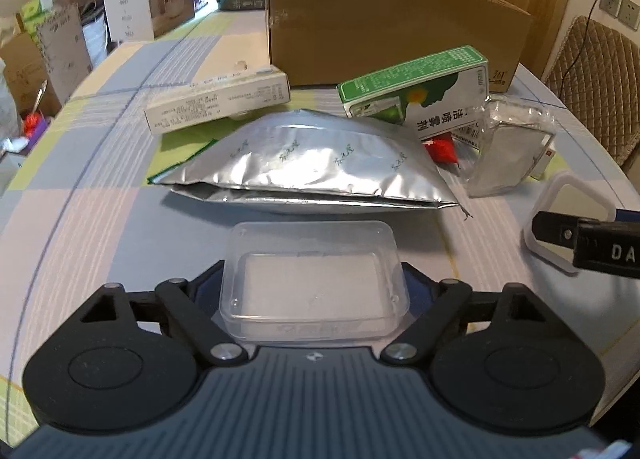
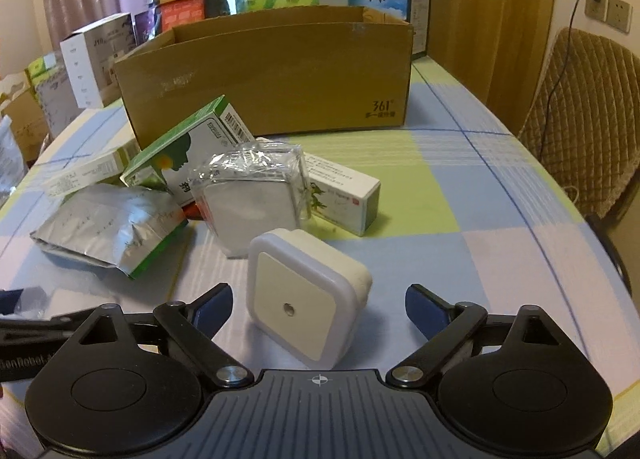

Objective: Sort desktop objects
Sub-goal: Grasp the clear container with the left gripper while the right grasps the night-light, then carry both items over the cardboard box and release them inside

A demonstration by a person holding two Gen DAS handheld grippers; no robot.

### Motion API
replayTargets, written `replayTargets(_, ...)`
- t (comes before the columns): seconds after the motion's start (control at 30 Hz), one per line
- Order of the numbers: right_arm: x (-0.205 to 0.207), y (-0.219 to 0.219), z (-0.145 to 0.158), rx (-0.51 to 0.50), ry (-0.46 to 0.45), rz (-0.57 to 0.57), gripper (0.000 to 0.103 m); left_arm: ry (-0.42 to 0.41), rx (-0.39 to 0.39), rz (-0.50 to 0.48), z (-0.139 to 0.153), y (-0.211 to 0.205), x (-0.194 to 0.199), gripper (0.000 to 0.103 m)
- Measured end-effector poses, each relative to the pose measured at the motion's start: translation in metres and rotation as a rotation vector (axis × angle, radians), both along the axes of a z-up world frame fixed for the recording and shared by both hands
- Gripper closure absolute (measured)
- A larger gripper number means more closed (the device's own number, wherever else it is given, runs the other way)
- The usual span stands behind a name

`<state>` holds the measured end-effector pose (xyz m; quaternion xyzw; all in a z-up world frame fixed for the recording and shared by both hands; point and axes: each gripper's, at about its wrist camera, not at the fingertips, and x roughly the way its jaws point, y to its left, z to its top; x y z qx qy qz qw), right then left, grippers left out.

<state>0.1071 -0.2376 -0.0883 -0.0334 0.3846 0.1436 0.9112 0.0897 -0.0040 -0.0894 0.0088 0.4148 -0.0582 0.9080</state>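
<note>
A clear plastic box point(image 1: 314, 279) fills the gap between the fingers of my left gripper point(image 1: 314, 275), which is shut on it just above the checked tablecloth. My right gripper point(image 2: 318, 295) is open around a white square night light point(image 2: 296, 299) standing on the table, with a gap on each side. In the left wrist view the night light point(image 1: 560, 195) shows at the right edge behind one finger point(image 1: 556, 233) of the right gripper. A silver foil bag point(image 1: 312, 159) lies straight ahead of the left gripper.
An open cardboard box point(image 2: 280, 75) stands at the back of the table. In front of it lie a green-white medicine box point(image 2: 180, 151), a long white box point(image 1: 216, 99), a clear-wrapped packet point(image 2: 252, 195) and a small white-green box point(image 2: 344, 191). A quilted chair point(image 2: 580, 119) is at the right.
</note>
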Motion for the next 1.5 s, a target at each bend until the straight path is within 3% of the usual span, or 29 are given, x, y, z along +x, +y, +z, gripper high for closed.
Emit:
replayTargets(0.17, 0.001, 0.005, -0.003, 0.026, 0.005, -0.024, 0.017, -0.011, -0.005, -0.011, 0.002, 0.0, -0.004, 0.019)
replayTargets(0.27, 0.006, 0.004, -0.006, 0.019, 0.024, -0.016, 0.042, -0.005, -0.011, -0.024, 0.0, -0.003, -0.005, 0.019)
replayTargets(0.53, 0.008, -0.018, 0.0, 0.062, 0.027, -0.029, 0.042, -0.021, -0.047, -0.055, 0.005, -0.009, -0.006, 0.019)
replayTargets(1.07, -0.013, -0.018, 0.042, 0.086, -0.109, 0.029, 0.042, -0.116, -0.012, -0.117, 0.049, -0.019, -0.027, 0.019)
replayTargets(1.3, -0.005, -0.02, 0.073, 0.104, -0.17, 0.071, 0.042, -0.166, -0.014, -0.116, 0.087, -0.023, -0.009, 0.019)
replayTargets(1.5, 0.028, -0.022, 0.098, 0.107, -0.219, 0.082, 0.042, -0.199, -0.012, -0.107, 0.115, -0.027, 0.028, 0.019)
